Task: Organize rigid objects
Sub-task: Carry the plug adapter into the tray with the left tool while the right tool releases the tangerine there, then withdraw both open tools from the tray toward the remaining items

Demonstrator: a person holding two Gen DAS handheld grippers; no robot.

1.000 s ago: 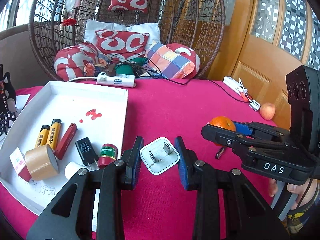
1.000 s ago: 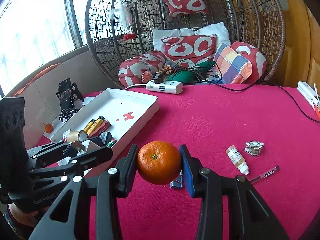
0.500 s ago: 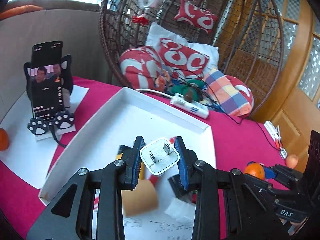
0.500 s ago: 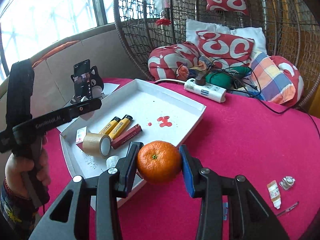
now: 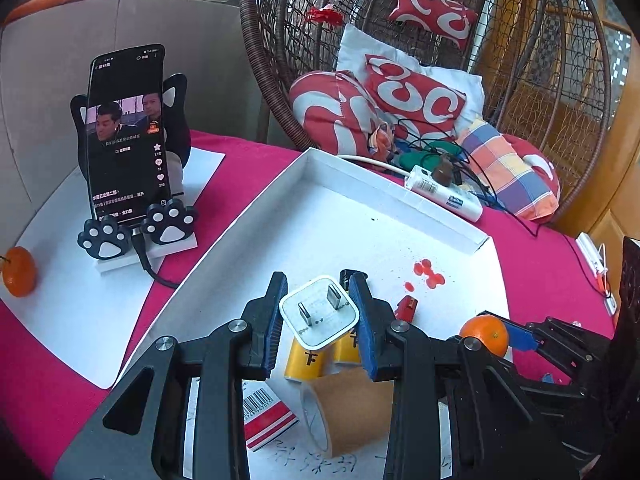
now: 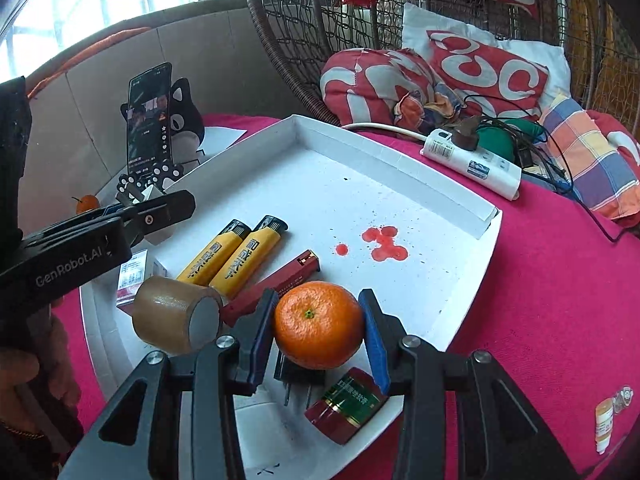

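Two grippers, both loaded, both over the white tray (image 6: 472,280). Going left to right: the left gripper (image 5: 319,316) is pinching a white plug (image 5: 319,314), prongs facing up, above the two yellow lighters (image 6: 236,256) and the roll of brown tape (image 6: 176,318). Next over, the right gripper (image 6: 318,326) is clamped on an orange (image 6: 319,325), sitting just above a black charger (image 6: 298,376) and a red tin (image 6: 346,410) near the tray's front edge.
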